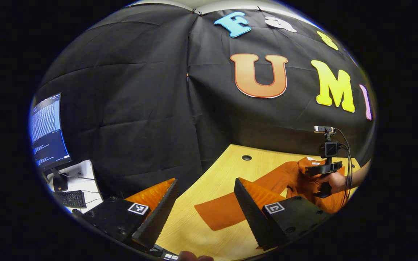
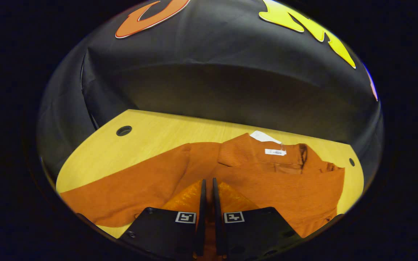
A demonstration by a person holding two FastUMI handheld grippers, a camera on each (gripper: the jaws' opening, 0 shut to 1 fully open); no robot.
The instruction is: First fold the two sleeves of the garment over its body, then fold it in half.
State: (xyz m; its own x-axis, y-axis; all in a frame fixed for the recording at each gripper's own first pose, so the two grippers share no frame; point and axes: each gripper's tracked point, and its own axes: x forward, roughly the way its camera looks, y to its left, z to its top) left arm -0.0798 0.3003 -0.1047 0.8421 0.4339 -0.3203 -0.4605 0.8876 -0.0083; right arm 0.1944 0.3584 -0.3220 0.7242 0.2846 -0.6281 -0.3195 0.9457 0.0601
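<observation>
I am holding my left gripper (image 1: 206, 203) above the near edge of the wooden table (image 1: 230, 163), its two fingers spread wide with nothing between them, and one long sleeve (image 1: 227, 212) of the orange garment (image 1: 285, 177) is lying flat on the tabletop beyond the gap, stretching toward me and to the left. The garment is lying spread on the table, its collar (image 2: 278, 152) pointing toward the black cloth wall (image 1: 140, 108) and a small white label (image 2: 275, 152) showing inside the neck. In the left gripper view I am seeing my right hand (image 1: 334, 181) gripping the handle of the other tool over the garment's body, farther off to the right. In the right gripper view my right gripper (image 2: 207, 188) is sitting low over the middle of the garment, its fingers drawn nearly together with just a thin slit between them; I cannot tell whether any cloth is pinched there. The same sleeve (image 2: 122, 192) is reaching out to the left across the tabletop. A round hole (image 2: 123, 130) is showing in the table near the far left corner, and off to my left a monitor (image 1: 47, 130) and a keyboard (image 1: 71, 198) are standing on a white side surface
</observation>
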